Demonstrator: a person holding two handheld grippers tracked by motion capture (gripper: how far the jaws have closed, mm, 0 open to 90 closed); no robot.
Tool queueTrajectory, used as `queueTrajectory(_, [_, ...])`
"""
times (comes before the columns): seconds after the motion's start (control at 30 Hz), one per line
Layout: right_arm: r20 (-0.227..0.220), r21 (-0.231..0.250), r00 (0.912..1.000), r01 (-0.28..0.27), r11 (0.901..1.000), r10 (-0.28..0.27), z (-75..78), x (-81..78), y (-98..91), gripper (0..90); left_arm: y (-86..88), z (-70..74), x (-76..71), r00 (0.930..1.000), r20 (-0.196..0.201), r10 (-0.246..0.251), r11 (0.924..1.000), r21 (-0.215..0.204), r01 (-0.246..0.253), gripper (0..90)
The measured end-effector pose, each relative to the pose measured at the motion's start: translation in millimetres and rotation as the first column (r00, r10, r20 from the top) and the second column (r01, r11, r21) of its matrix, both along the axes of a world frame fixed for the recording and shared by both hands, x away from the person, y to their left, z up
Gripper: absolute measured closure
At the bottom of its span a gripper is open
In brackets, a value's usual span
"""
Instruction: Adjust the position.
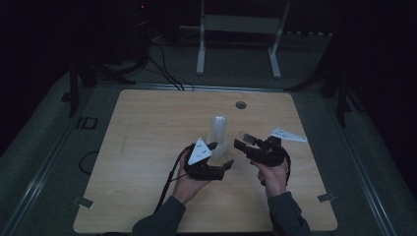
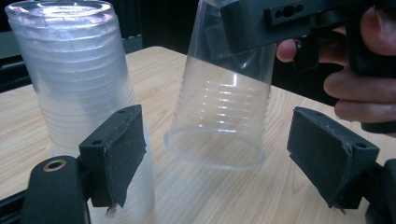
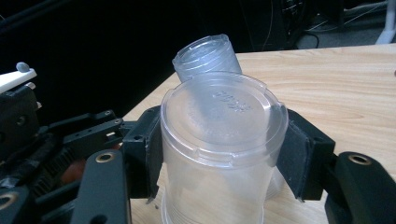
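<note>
my right gripper pinches one upside-down clear cup above the table, lifted off the stack; left gripper spread, beside the stack to steady it.

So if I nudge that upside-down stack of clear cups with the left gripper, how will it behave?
The stack of cups is tall and narrow on a smooth table, so it probably tips rather than slides. Thin clear plastic suggests it is light and dents easily. The single cup in the right gripper likely flexes the same way.
</note>
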State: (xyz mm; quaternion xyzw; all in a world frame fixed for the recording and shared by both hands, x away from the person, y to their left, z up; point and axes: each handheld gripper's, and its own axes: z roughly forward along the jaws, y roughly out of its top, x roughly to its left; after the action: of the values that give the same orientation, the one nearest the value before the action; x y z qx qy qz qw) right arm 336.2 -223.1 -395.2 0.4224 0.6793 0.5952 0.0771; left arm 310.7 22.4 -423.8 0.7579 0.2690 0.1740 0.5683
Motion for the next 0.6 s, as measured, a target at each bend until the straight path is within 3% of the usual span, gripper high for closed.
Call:
queueTrajectory(0.27, [-0.033, 0.064, 0.9994, -0.002, 0.9980, 0.004, -4.6, 1.3, -1.9, 39.1, -6.5, -1.7, 3.9, 0.9999, 0.011, -0.004, 1.0000, 0.003, 0.004, 19.0])
queueTrajectory(0.6, [-0.042, 0.084, 0.9991, 0.000, 0.9964, 0.003, -4.4, 2.3, -4.0, 39.2, -14.2, -5.1, 8.7, 0.9993, 0.036, -0.007, 0.9994, -0.033, 0.008, 19.0])
